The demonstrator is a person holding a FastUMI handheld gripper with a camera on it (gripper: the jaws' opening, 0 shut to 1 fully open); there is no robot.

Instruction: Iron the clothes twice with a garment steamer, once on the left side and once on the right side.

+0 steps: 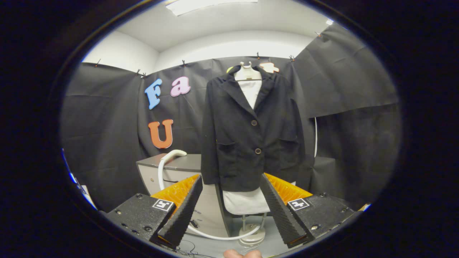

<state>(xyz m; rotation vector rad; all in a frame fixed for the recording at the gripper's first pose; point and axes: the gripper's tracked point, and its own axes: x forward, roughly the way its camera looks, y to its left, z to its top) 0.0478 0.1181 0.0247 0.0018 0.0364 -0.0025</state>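
gripper (231,209) fingers spread wide apart, nothing btwn them, pointing straight at the black jacket (251,132). jacket hangs buttoned on a white hanger form (247,73) w/ a white lining or shirt showing at collar and hem, well beyond the fingertips, centre of booth. garment steamer head (174,154), white and curved, rests on the grey cabinet (179,168) far left of the jacket; its white hose (215,236) loops down to the floor and across to the round stand base (252,236) under the jacket. looks like step 1, steamer not picked up yet, no ironing pass begun. next move prob: swing left, reach to the cabinet top, line fingers either side of the steamer handle, close firmly. hose slack may drag. fingertip of the person's hand (242,253) shows near, below the gripper.
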